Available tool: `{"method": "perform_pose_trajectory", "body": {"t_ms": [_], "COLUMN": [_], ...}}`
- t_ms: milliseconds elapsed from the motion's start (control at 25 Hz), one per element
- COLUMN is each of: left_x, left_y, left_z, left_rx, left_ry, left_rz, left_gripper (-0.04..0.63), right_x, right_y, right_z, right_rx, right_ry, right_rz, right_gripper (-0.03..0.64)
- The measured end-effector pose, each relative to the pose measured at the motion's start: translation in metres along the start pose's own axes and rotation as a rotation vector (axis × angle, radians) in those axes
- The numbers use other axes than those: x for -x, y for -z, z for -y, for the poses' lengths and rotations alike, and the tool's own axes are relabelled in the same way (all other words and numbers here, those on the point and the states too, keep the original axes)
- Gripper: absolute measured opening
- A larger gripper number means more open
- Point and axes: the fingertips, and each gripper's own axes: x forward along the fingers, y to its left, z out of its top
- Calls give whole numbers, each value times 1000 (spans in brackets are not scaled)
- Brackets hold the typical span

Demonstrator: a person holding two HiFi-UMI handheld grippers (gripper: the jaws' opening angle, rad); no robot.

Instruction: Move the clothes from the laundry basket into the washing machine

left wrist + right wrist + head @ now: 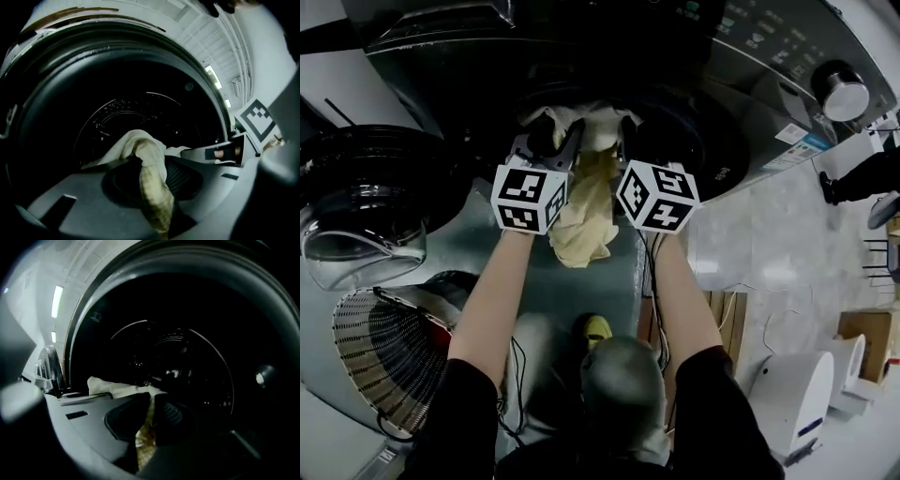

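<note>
1. Between the two grippers, a pale yellow cloth (584, 214) hangs in a loose bunch. Its upper end is gathered at the jaws and its lower end droops below the marker cubes.
2. The left gripper (151, 165) is clenched on the cloth. A rolled fold runs down between its jaws, and a paler flap spills over the tips.
3. The right gripper (151, 405) grasps the same cloth. Its jaws stand almost together with a thin strip of fabric pinched between them, and a white fold lies across the jaw on the left.
4. Straight ahead of both grippers is the open mouth of the washing machine (750, 70), with the dark drum (140, 110) beyond the tips. The top of the cloth sits right at the rim of that opening, while most of it is still outside.
5. Left of the left gripper, the round door (366, 192) stands swung open.
6. Behind and to the left of the left gripper, beside the person's forearm, stands the ribbed laundry basket (380, 352). Its contents cannot be made out.
7. Well to the right of the right gripper, a shiny knob (845, 91) sits on the machine's panel.
</note>
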Motion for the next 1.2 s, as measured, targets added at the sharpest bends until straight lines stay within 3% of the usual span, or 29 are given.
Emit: {"method": "perform_pose_trajectory", "body": {"t_ms": [280,480,600,720,880,1200], "left_x": [-38,-56,-60,-62,-65,-69], "left_y": [25,38,37,39,47,35], "left_z": [-23,-33,-33,-31,-27,-12], "left_rx": [41,52,39,17,37,-38], "left_ry": [-23,-33,-31,-26,-3,15], "left_rz": [-84,-144,-151,-166,-216,-237], "left_gripper": [144,191,278,294,368,374], "right_x": [-42,-59,-62,-62,-60,-52], "right_y": [20,30,37,38,28,29], "right_z": [21,29,33,33,34,36], "right_rx": [-62,-94,-109,-117,-115,-120], "right_ry": [30,33,38,28,26,25], "right_rz": [-80,-112,-125,-124,-105,-106], "right_gripper": [67,112,130,156,218,222]}}
